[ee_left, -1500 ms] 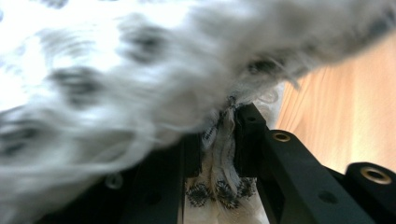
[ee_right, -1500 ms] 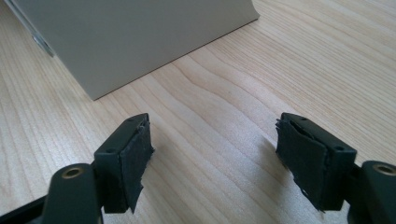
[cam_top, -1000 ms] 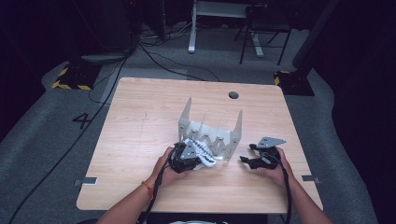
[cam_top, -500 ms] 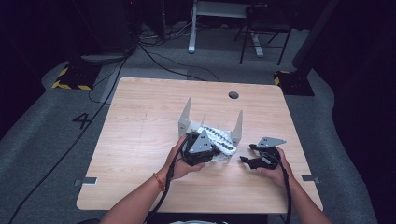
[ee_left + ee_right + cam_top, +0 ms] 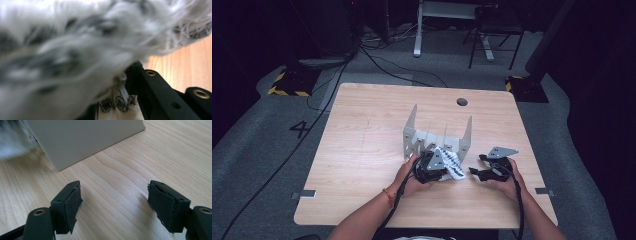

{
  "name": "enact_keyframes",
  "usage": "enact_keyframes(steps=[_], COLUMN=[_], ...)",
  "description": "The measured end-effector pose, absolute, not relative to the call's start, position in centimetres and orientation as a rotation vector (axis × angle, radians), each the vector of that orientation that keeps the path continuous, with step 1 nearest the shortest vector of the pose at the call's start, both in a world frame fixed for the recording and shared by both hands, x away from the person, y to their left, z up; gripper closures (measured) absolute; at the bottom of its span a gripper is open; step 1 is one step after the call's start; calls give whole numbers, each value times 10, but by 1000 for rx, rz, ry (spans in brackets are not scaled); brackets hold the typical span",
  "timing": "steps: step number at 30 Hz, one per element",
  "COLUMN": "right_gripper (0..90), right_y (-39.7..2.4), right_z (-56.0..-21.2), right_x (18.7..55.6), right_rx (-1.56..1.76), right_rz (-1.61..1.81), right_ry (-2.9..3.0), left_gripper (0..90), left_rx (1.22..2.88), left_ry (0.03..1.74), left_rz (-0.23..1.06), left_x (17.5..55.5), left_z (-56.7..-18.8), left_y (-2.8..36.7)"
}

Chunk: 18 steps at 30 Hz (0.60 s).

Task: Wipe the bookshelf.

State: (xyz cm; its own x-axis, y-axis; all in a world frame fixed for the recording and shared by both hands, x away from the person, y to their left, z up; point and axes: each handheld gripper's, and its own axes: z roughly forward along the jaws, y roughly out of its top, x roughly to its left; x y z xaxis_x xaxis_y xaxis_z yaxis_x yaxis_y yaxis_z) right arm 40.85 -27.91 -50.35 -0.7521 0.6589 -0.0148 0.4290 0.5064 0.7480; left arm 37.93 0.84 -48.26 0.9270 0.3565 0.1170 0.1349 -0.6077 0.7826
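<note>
Near the front edge of the table [image 5: 362, 150], just ahead of the person's hands, stands a grey slotted rack [image 5: 437, 135] with two upright end plates. Left gripper [image 5: 432, 167] sits right at the rack's front side, jaws pressed together on a fluffy white-and-black cloth [image 5: 451, 164]; in the left gripper view the fuzzy fabric [image 5: 75, 50] hangs blurred over the lens, and a patterned fold is pinched between the black jaws. Cloth is off the wood for the most part, its free end draped toward the rack's right end plate, touching or very close to it; cannot tell which.

Right gripper [image 5: 484, 172] rests on the table to the right of the rack, jaws spread wide with nothing between them, bare wood showing between the pads [image 5: 72, 202].

Judgement: pick-up is done, cloth is at the rack. Remaining: seat or drape it in the slots, then release.
</note>
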Motion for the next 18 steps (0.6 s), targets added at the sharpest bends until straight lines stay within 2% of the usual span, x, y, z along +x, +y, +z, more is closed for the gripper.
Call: enact_keyframes(steps=[9, 18], right_gripper=[268, 270], right_y=[-279, -279], right_z=[-504, -504], right_x=[409, 409], right_rx=[913, 909], right_rz=[1097, 1097], right_ry=[2455, 2457], left_gripper=[766, 765], left_rx=[2285, 2096], left_ry=[345, 288], left_rz=[350, 389], left_x=[381, 370], left_z=[-491, -438], left_y=[13, 15])
